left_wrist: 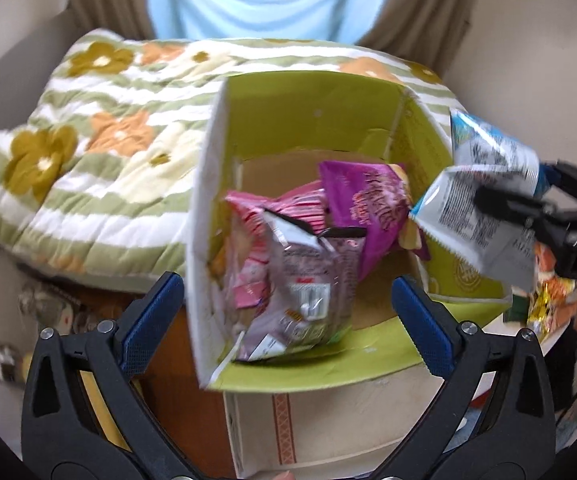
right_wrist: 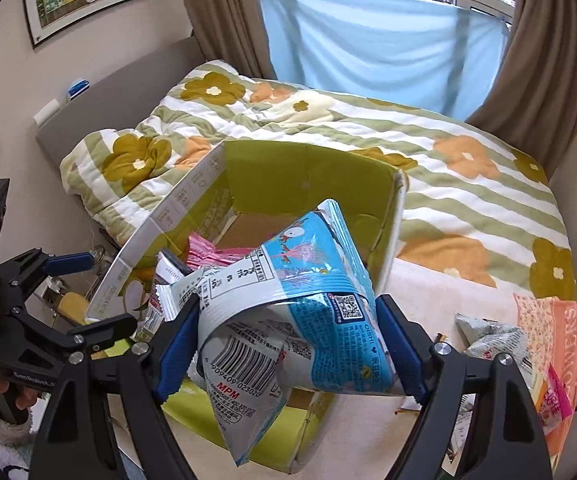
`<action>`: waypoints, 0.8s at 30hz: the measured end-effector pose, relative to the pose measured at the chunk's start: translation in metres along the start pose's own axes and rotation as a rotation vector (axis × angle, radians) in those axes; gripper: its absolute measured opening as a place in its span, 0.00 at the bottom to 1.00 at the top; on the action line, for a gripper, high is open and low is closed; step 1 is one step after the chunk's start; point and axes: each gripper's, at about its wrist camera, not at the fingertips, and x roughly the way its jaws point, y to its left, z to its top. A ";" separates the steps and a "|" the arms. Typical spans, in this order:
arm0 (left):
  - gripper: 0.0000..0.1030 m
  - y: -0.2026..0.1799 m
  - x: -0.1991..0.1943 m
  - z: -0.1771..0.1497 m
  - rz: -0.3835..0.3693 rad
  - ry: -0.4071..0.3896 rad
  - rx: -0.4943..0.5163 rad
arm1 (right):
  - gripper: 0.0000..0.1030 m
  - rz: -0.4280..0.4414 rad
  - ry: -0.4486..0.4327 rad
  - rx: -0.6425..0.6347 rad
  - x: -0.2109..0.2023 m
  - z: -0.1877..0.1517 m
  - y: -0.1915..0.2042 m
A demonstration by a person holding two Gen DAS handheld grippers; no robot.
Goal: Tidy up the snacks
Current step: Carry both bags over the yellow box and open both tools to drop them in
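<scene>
Blue-padded, the left gripper stands spread wide with nothing pressed between its pads, hanging just above the open green-lined box. Below it, inside the box, lie a silvery pink packet and, further in, a purple bag. To its right, the right gripper clamps a crumpled blue snack bag over the box's edge. Beyond spreads a flowered quilt.
</scene>
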 end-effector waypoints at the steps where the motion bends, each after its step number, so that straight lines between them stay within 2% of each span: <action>1: 1.00 0.004 -0.001 -0.001 0.000 -0.004 -0.017 | 0.78 0.005 0.001 -0.010 0.003 -0.001 0.003; 10: 1.00 0.023 -0.019 -0.001 0.038 -0.074 -0.075 | 0.81 0.035 0.019 -0.070 0.032 -0.008 0.022; 11: 1.00 0.025 -0.020 -0.001 0.039 -0.078 -0.083 | 0.84 0.041 0.021 -0.064 0.034 -0.009 0.021; 12: 1.00 0.025 -0.021 -0.001 0.038 -0.080 -0.088 | 0.93 0.045 0.019 -0.055 0.034 -0.010 0.020; 13: 1.00 0.026 -0.023 -0.002 0.040 -0.083 -0.093 | 0.98 0.049 0.014 -0.044 0.035 -0.011 0.019; 14: 1.00 0.027 -0.023 -0.002 0.042 -0.085 -0.096 | 1.00 0.060 0.003 -0.035 0.034 -0.013 0.018; 18: 1.00 0.029 -0.026 -0.005 0.040 -0.086 -0.105 | 1.00 0.053 -0.048 -0.033 0.025 -0.021 0.018; 24: 1.00 0.023 -0.027 -0.005 0.026 -0.086 -0.089 | 1.00 0.048 -0.001 0.028 0.020 -0.026 0.012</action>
